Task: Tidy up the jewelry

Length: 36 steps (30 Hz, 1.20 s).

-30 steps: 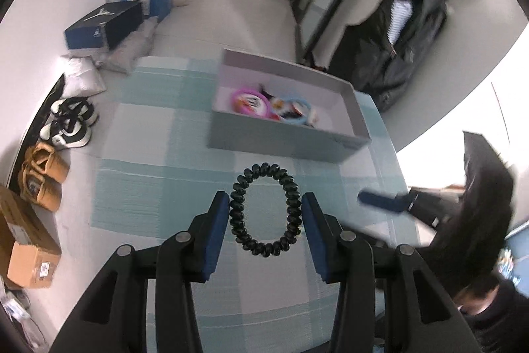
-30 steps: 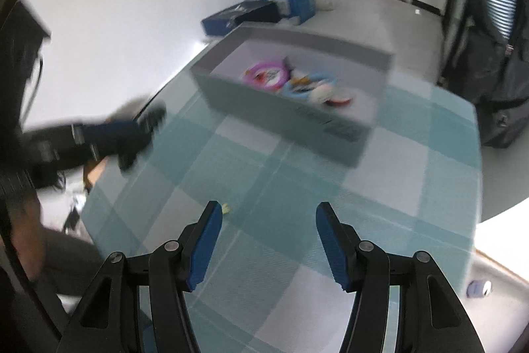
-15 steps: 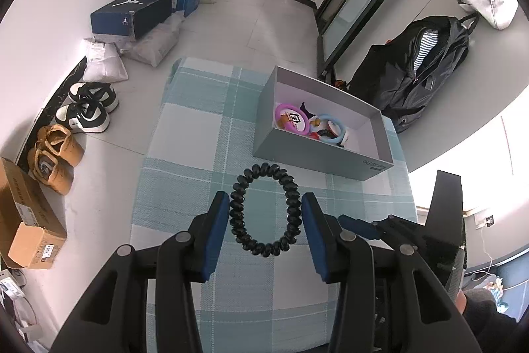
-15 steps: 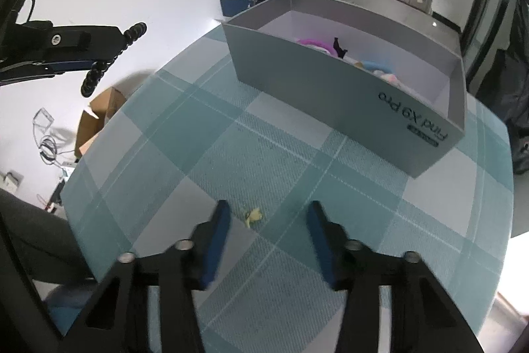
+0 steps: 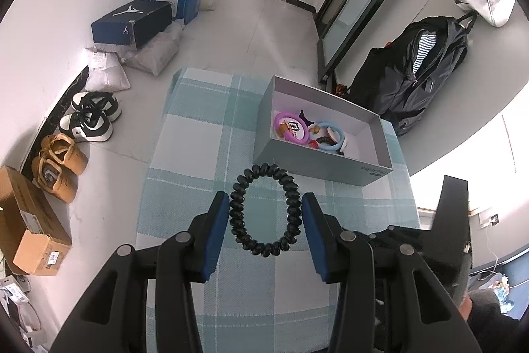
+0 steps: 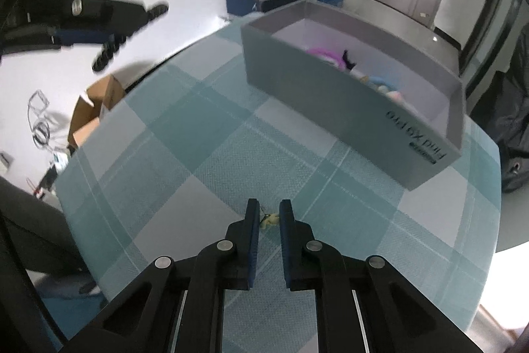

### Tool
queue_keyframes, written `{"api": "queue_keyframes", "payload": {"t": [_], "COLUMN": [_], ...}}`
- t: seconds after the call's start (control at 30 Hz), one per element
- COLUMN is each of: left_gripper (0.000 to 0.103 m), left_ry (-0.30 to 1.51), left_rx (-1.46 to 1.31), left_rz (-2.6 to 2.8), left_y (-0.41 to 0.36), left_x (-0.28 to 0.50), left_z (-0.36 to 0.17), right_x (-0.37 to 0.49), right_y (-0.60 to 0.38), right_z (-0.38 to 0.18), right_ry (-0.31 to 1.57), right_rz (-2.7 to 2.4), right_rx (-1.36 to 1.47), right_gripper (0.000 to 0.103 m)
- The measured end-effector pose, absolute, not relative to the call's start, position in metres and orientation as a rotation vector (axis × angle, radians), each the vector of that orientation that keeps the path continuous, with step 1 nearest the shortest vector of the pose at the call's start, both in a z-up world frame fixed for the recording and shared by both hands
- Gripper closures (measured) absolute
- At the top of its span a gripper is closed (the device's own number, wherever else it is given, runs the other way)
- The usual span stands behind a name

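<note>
Left gripper clamps black spiral hair tie, high above table. Right gripper narrow, straddling tiny yellow charm; risk: pads skid, flick it off checked tablecloth.

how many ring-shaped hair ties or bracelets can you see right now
3. A black coil tie held between the left gripper's jaws, and a pink ring and a blue ring in the grey box. Clutter in the box may hide more.

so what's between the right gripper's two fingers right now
A small yellow trinket lies on the checked cloth between the right gripper fingers, not yet pinched, as the right wrist view shows.
</note>
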State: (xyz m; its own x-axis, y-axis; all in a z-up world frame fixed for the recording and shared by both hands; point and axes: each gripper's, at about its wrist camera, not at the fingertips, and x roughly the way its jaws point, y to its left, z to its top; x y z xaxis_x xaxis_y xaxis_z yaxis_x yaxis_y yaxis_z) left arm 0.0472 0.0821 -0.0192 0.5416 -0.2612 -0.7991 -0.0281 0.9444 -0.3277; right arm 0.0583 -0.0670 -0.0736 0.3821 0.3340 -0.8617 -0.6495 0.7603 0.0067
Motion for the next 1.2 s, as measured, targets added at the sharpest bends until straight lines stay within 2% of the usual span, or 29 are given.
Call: {"api": "queue_keyframes", "payload": {"t": [0.4,0.83,1.2], "left_gripper": [0.064,0.064,0.064], "left_ry": [1.004,0.982,1.078], "left_rx": [-0.295,-0.288,-0.425], "left_rz": [-0.158,-0.268,-0.325], "left_y": [0.060,0.035,0.033], "left_x": [0.064,0.111,0.155], "left_z": [-0.015,0.000,-0.026], "right_x": [0.086,0.137,0.184], "right_y": [-0.089,-0.108,-0.129], "right_z": [-0.015,0.033,0.011], "right_ry": [0.921,0.840,0.922], "right_rz": [0.668,0.694,0.651], "right_rx": [-0.106,0.015,0.132], "right_gripper": [0.092,0.092,0.092]}}
